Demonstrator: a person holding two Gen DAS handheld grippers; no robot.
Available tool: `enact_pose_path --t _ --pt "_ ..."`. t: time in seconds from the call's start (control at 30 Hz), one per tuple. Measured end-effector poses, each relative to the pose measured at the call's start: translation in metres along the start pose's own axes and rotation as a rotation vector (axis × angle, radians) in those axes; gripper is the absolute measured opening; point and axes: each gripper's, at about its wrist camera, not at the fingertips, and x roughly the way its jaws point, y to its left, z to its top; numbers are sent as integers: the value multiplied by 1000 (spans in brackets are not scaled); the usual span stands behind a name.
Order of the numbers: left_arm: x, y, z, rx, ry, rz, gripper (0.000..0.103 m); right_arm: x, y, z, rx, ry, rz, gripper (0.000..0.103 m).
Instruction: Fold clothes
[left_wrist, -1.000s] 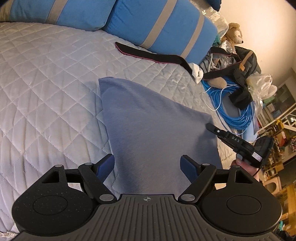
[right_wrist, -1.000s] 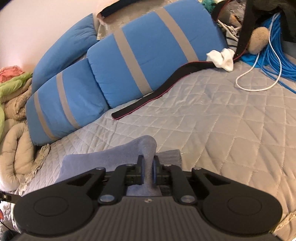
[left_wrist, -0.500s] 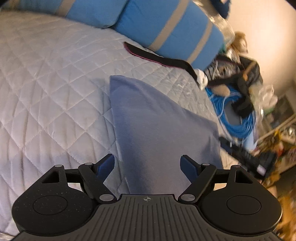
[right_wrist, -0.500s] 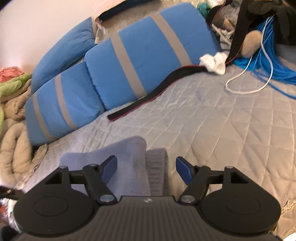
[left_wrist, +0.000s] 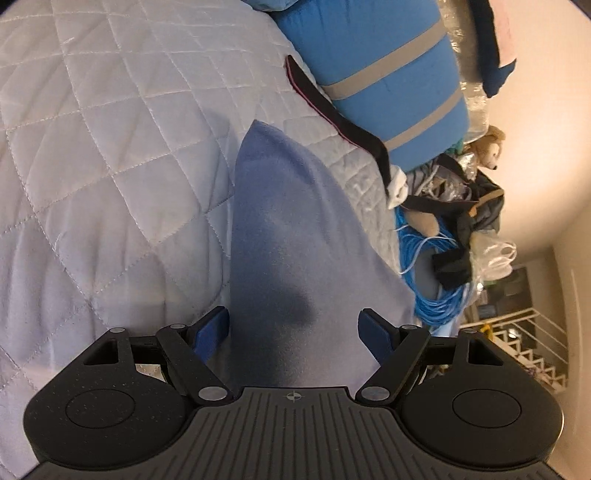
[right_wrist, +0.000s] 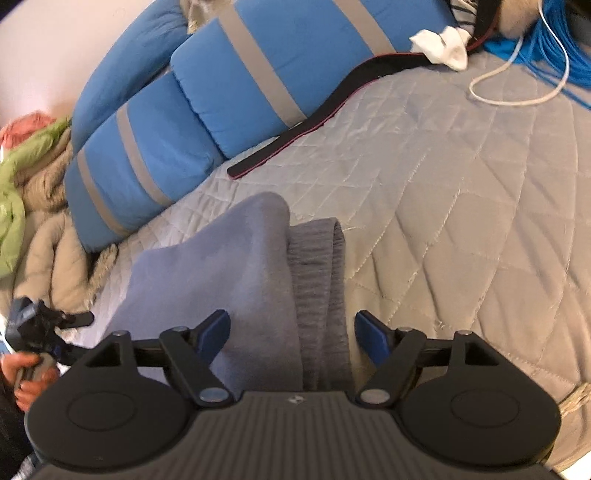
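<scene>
A folded blue-grey garment (left_wrist: 291, 236) lies flat on the quilted bedspread (left_wrist: 110, 147). My left gripper (left_wrist: 293, 330) hovers open over its near end, jaws wide apart and empty. In the right wrist view the same garment (right_wrist: 221, 266) shows a grey ribbed hem (right_wrist: 317, 280) along its right side. My right gripper (right_wrist: 291, 330) is open above that edge, holding nothing. The left gripper (right_wrist: 37, 325) appears at the far left of that view, held in a hand (right_wrist: 29, 373).
Blue pillows with grey stripes (right_wrist: 258, 85) line the head of the bed, with a black strap (right_wrist: 325, 107) in front. A white sock (right_wrist: 443, 48), coiled blue cable (left_wrist: 432, 273), a soft toy (left_wrist: 487, 147) and bags clutter one side; bedding (right_wrist: 33, 206) piles at the other.
My right gripper has let go of the garment's fold and opened; the cloth has dropped flat. My left gripper stayed open and swung, so the view has rotated toward the pillows.
</scene>
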Motion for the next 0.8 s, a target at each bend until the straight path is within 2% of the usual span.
enact_pose_path --t 0.03,0.07,0.1,0.13,0.23,0.3,0.43,0.6,0.7,0.8 --pt "-1 2 -2 -2 -12 22 47 0 1 -1 -1 0 -2 60" --pt "0 2 -3 -14 -13 56 20 0 2 -1 -3 0 -4 55" --pt "1 2 -4 -25 -12 68 18 0 4 -2 -4 -1 -7 45" --pt "-5 1 -3 -16 -16 73 16 -1 5 -2 -6 -1 -9 34" --pt "-23 -2 0 11 -29 87 14 -2 9 -3 -11 -4 -14 24" --pt "-35 -5 3 29 -37 97 14 -8 16 0 -17 -23 -6 21" --pt "-58 -9 7 64 -54 116 14 -11 36 2 -33 -25 52 17" --pt "-95 -12 14 105 -76 145 14 6 75 -7 -91 6 127 17" --pt "-118 3 15 114 -96 175 14 21 96 -13 -115 27 157 17" --pt "-117 25 12 94 -83 183 16 36 96 -19 -86 52 138 18"
